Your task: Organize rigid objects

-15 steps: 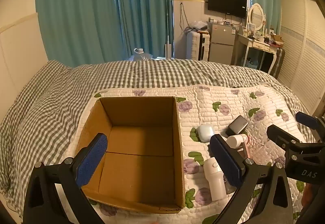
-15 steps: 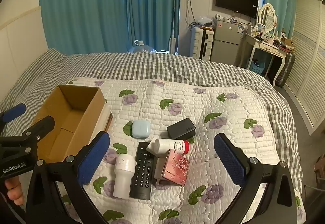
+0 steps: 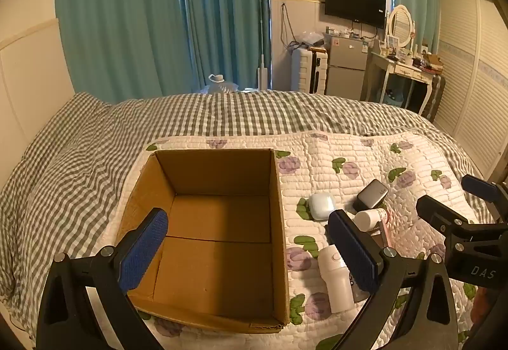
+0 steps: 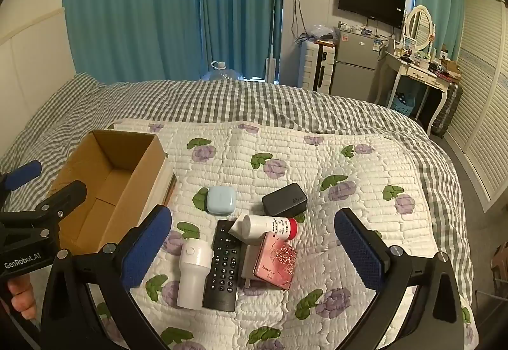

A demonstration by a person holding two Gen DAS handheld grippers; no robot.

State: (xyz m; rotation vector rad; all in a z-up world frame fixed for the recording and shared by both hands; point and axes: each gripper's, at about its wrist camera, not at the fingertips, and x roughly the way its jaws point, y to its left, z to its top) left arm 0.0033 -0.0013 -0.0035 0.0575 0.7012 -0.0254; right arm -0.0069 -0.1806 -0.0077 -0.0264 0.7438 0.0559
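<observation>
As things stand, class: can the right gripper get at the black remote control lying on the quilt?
Probably yes. The right gripper is open above the black remote control, though a white cylinder crowds one side.

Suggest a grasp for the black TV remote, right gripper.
Probably take the black TV remote from above across its narrow width, near its lower button end. It lies flat, with the white cylindrical bottle tight on one side and the pink rose-print box on the other, so finger clearance is slim.

We see our left gripper [image 3: 250,248] and right gripper [image 4: 254,247] both tilted downward, jaws spread wide, gripping nothing.
</observation>
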